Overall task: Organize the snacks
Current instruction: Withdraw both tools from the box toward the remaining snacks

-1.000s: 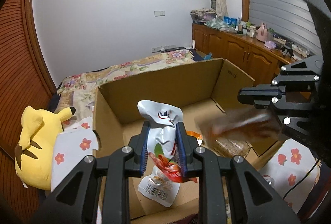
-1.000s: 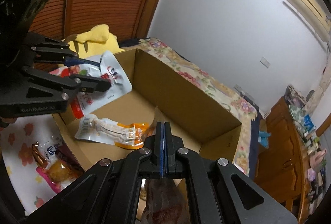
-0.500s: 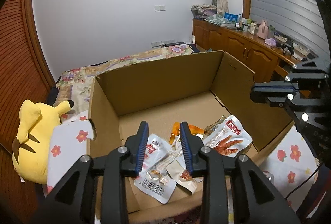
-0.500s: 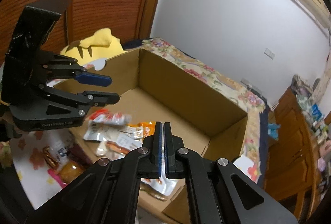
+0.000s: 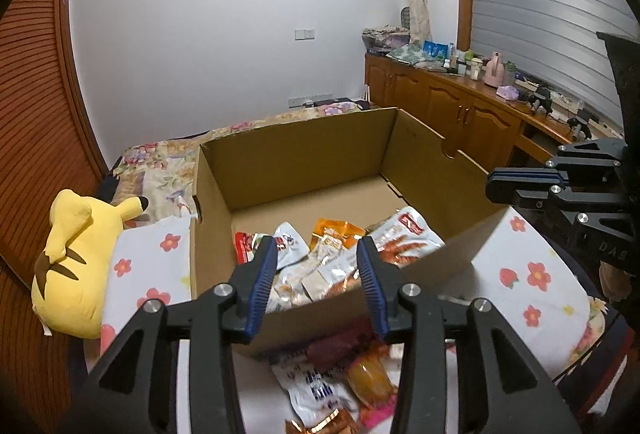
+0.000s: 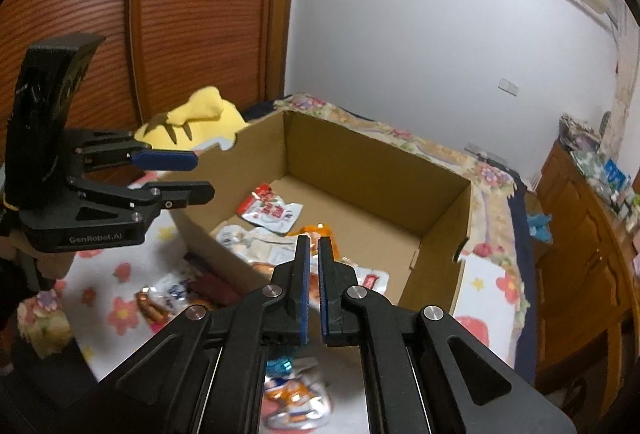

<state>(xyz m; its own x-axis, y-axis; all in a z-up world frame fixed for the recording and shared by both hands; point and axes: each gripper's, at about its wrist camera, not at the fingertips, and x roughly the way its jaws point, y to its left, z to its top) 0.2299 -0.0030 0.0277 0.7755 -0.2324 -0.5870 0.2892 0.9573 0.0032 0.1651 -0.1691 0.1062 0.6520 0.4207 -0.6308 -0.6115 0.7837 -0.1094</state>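
An open cardboard box (image 5: 304, 157) (image 6: 360, 157) stands on a flowered cloth. Several snack packets (image 5: 340, 254) (image 6: 268, 211) lie in its near part. More packets lie loose on the cloth in front of the box (image 5: 332, 382) (image 6: 168, 294). My left gripper (image 5: 316, 258) is open and empty, above the box's near wall. My right gripper (image 6: 314, 254) has its jaws nearly together, a narrow gap left, with nothing between them; it hangs over the box's near right corner. It also shows at the right in the left wrist view (image 5: 516, 185).
A yellow plush toy (image 5: 76, 266) (image 6: 192, 117) lies left of the box. A bed with a floral cover (image 5: 168, 161) is behind it. Wooden cabinets (image 5: 452, 113) with clutter on top line the right wall. A wooden sliding door (image 6: 160, 13) stands at the left.
Both grippers have let their packets fall into the box and drawn back from it. The left jaws have opened wide; the right jaws have parted slightly.
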